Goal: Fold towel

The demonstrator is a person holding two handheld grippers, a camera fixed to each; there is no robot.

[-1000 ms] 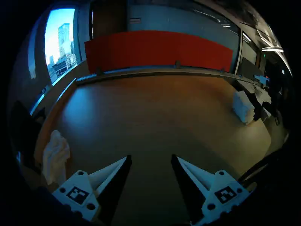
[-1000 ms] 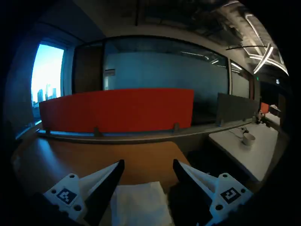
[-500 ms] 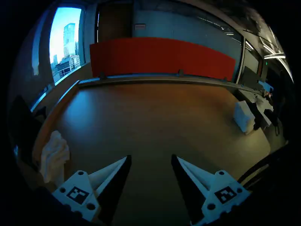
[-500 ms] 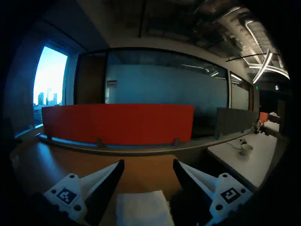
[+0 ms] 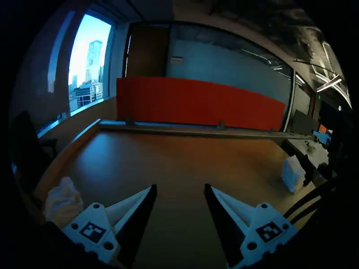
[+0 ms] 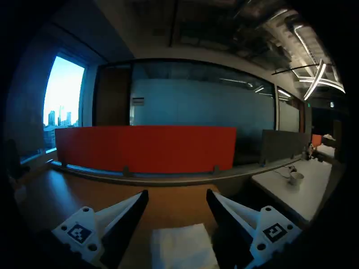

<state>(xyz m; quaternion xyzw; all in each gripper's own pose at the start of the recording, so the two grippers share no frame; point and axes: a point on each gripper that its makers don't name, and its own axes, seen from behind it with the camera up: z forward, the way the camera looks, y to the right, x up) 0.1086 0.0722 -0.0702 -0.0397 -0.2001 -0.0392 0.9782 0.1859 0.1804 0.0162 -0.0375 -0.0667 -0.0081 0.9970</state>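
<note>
A: What lies on the wooden desk [image 5: 179, 161] in front of the red partition [image 5: 197, 103]?

B: A neatly folded white towel [image 6: 181, 244] off the partition's right end, and a crumpled towel [image 5: 63, 204] off its left end, seemingly not yet folded.

A: And the claws?

B: The left claw [image 5: 179, 187] and right claw [image 6: 176, 193] both gape, empty. One towel looks done; one remains.

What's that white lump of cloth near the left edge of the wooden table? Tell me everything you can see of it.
It is a crumpled towel: white, soft-looking cloth bunched into a loose, lumpy heap with deep creases, not folded at all. It lies on the wooden table close to its left edge, below the window side. It sits just left of the open left hand-held gripper, whose fingers are not around it. Its lower part is hidden behind that gripper's body.
</note>
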